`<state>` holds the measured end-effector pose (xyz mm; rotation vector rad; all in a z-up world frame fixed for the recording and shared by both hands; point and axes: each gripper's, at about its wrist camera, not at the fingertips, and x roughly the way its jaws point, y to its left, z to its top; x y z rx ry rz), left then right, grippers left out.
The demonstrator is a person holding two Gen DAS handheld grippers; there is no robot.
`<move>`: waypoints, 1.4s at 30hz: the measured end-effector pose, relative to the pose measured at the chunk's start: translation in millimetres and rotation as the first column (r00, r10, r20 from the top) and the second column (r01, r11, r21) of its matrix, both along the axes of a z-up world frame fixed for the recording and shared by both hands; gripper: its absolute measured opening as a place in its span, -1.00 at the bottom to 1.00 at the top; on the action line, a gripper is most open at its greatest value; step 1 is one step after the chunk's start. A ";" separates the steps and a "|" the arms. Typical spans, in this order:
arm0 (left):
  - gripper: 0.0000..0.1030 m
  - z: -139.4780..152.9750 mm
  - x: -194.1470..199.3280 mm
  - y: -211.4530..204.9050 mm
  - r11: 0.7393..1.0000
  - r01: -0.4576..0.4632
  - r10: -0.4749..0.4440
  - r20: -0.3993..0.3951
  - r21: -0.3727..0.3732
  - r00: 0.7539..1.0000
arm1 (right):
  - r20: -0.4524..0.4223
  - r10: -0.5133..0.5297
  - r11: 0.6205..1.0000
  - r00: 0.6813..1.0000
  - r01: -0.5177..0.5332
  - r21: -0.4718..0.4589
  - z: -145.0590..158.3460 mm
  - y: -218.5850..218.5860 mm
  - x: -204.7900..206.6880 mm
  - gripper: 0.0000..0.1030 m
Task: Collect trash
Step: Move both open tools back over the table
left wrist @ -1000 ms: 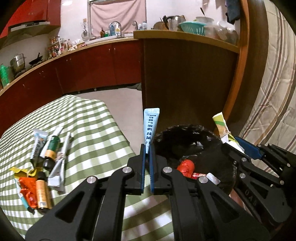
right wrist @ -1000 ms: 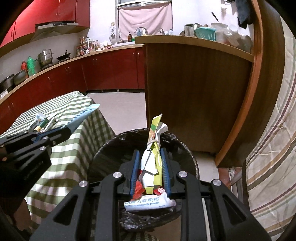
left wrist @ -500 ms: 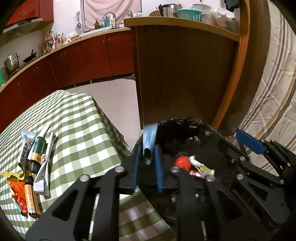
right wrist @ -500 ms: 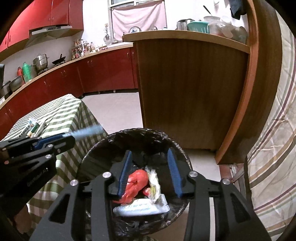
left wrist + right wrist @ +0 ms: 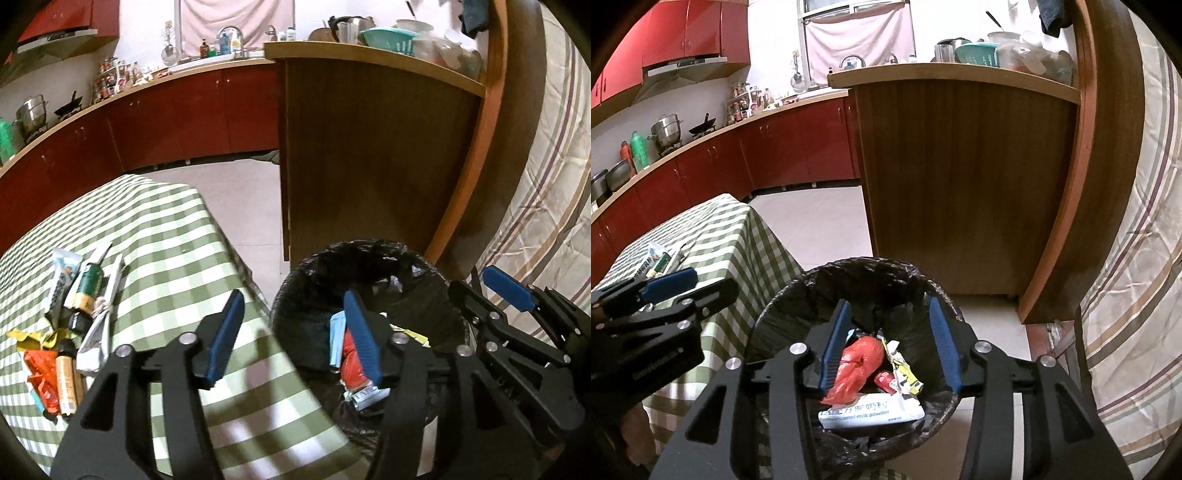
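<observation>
— So, what are your fingers doing right now?

— My left gripper (image 5: 293, 330) has just been opening; its fingers (image 5: 225, 332) stand apart with nothing pressed between them. The light blue packet (image 5: 337, 341) sits loose beside the inner finger, over the bin. My right gripper (image 5: 890, 347) has just been opening too, released, its fingers (image 5: 942, 343) spread above the bin with nothing clamped.

— And where is the trash?

— In the bin (image 5: 783, 306), lined with a black bag. Inside it lie a red plastic bag (image 5: 858, 363), a white milk powder sachet (image 5: 871, 410) in front of that, and a crumpled yellow-and-white wrapper (image 5: 903, 371) on its right.

— Anything left outside the bin?

— Yes. To the left of the bin stands the counter (image 5: 166, 236) under a green checked cloth. On it, well apart from the bin, is a heap of tubes and wrappers (image 5: 74, 325): a green-and-yellow tube, white tubes, an orange bottle and orange and yellow wrappers. Behind the bin rises a wooden cabinet (image 5: 960, 184).
</observation>
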<state>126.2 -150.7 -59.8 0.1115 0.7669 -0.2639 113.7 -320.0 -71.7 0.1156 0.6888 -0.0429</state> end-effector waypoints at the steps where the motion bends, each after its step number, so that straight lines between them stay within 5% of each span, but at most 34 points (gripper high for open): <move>1: 0.13 1.6 -1.5 4.7 1.000 -0.007 0.007 -0.002 -0.002 1.000 | 0.000 0.002 1.000 1.000 -0.002 0.002 0.8 1.7 -0.5 -0.06; 16: 0.27 21.7 -35.8 116.8 0.978 -0.205 0.206 -0.009 0.041 0.979 | -0.002 0.174 0.985 0.985 -0.174 0.010 17.0 87.1 -2.5 -0.01; 28: 0.29 22.4 -73.5 227.3 0.917 -0.392 0.395 -0.013 0.077 0.919 | -0.017 0.339 0.941 0.941 -0.339 0.012 22.1 176.7 -6.7 -0.01; 42: 0.30 12.2 -89.0 302.4 0.858 -0.506 0.510 -0.037 0.086 0.859 | -0.060 0.454 0.891 0.889 -0.454 0.005 17.3 256.0 -2.5 -0.08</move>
